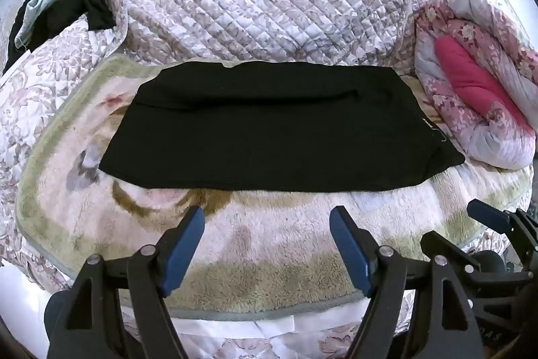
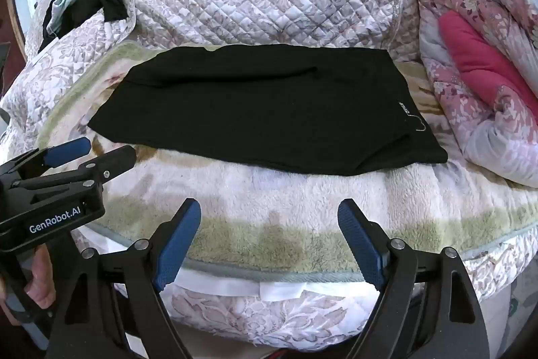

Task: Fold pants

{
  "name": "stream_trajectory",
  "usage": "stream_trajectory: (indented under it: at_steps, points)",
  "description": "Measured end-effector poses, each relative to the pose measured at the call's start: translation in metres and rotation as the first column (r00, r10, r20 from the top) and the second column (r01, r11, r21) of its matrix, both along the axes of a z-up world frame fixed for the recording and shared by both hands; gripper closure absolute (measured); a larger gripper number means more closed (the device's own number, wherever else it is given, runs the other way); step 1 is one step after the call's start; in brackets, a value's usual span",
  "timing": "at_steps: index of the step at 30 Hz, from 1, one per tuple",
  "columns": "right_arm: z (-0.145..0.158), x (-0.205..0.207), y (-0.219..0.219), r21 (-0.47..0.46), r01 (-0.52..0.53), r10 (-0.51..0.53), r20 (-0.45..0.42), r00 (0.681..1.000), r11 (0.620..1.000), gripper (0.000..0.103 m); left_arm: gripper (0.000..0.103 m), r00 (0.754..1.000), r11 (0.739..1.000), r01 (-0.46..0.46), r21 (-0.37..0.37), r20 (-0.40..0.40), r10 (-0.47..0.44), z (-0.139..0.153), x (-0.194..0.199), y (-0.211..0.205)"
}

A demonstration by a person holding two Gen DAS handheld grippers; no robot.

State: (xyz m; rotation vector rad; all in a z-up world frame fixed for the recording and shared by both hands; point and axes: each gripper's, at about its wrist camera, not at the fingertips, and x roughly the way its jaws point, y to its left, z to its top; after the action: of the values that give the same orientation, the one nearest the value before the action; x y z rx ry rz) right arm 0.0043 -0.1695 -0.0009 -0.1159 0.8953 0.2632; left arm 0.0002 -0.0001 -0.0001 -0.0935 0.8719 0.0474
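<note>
From left to right: my left gripper [image 1: 267,231] hangs wide open and empty over the fleece blanket [image 1: 235,244], short of the pants [image 1: 275,130]; these lie flat and black across the blanket, apparently already doubled, with a small label near the right end. My right gripper [image 2: 269,224] is likewise spread wide, holding nothing. I judge the risks to be pinching fleece with the near hem, lifting only the top layer, or uneven pulls skewing the fold.
</note>
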Motion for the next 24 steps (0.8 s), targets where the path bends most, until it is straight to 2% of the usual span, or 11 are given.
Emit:
stream_trajectory:
  at_steps: [8,15,24]
  points:
    - [0.0053,0.0011,0.002,-0.008,0.007,-0.007,0.005,1.0,1.0,0.019,0.024,1.0,1.0,-0.003,-0.003,-0.008,0.003,-0.0038,0.0015,0.004]
    - [0.0063,0.0025,0.0066,-0.013,0.006,-0.006,0.017,1.0,1.0,0.019,0.024,1.0,1.0,-0.001,-0.008,-0.008,0.001,0.0041,0.0011,0.0086]
    - [0.0032,-0.0014,0.0026,-0.001,0.0,0.0,0.021,1.0,1.0,0.019,0.024,1.0,1.0,0.005,0.017,-0.003,-0.005,-0.0009,-0.0017,0.0025]
